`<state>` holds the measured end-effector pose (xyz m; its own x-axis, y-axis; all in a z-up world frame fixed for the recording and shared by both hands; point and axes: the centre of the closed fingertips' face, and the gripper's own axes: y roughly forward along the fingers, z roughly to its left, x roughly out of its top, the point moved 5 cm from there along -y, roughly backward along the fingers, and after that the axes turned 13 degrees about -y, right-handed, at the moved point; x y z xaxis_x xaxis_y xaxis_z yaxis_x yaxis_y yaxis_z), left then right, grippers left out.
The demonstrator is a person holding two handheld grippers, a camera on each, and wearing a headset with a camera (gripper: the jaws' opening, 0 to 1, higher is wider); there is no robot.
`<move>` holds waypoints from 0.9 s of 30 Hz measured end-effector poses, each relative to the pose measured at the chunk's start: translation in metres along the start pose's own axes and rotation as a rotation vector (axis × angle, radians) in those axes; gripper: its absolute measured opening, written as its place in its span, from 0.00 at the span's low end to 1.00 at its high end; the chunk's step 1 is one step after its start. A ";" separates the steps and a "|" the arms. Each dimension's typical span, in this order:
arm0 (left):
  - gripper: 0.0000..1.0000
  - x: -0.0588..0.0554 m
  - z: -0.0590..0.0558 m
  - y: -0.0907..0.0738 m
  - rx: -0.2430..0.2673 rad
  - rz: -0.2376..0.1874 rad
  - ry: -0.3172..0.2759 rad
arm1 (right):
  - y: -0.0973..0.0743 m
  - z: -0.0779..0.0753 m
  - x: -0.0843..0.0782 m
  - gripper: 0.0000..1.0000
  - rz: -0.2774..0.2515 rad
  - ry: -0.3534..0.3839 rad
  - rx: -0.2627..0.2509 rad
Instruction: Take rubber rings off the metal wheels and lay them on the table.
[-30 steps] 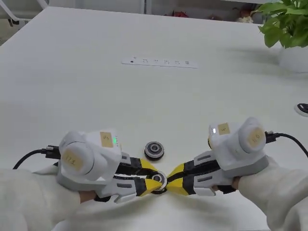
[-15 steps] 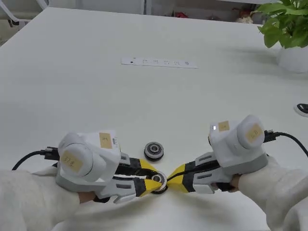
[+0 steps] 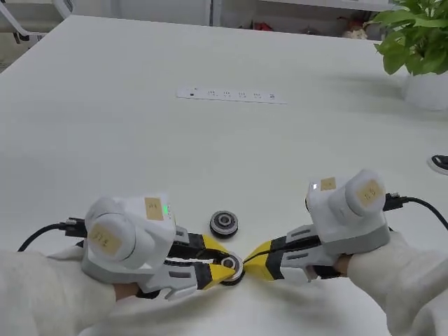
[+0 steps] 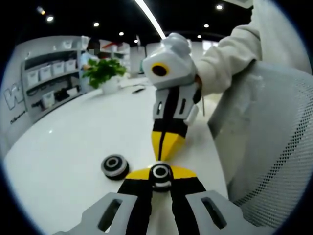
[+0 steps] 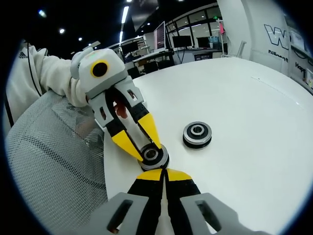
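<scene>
A small metal wheel [image 3: 230, 266] with a black rubber ring sits at the table's near edge, and my left gripper [image 3: 221, 269] is shut on it. In the left gripper view the wheel [image 4: 161, 174] is held between the yellow tips. My right gripper [image 3: 248, 262] comes from the right with its jaws shut, tips touching the wheel's rim. The right gripper view shows its tips [image 5: 164, 171] against the ring's edge [image 5: 152, 155]; I cannot tell if they pinch it. A second wheel [image 3: 224, 223] with its ring lies flat just beyond.
A white power strip [image 3: 231, 93] lies mid-table. A potted plant [image 3: 420, 49] stands at the far right and a small black object [image 3: 441, 162] is at the right edge. Cables trail from both grippers. A mesh chair [image 5: 54, 161] is beside the table's near edge.
The head view has shifted slightly. Both grippers and both wheels keep their places.
</scene>
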<state>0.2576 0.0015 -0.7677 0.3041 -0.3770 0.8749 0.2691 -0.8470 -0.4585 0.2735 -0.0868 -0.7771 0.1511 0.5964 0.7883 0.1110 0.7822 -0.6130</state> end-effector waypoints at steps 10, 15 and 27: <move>0.15 0.000 0.000 0.000 0.000 -0.002 0.001 | -0.004 -0.003 0.001 0.00 -0.031 0.222 0.015; 0.15 0.000 0.000 0.000 0.001 -0.002 0.001 | -0.004 -0.003 0.000 0.00 -0.034 0.273 0.020; 0.15 0.000 0.000 -0.001 0.003 -0.002 0.004 | -0.004 -0.002 0.005 0.00 -0.077 0.416 0.031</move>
<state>0.2573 0.0020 -0.7675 0.3001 -0.3770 0.8763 0.2721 -0.8466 -0.4574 0.2761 -0.0874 -0.7703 0.5275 0.4176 0.7398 0.1091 0.8303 -0.5465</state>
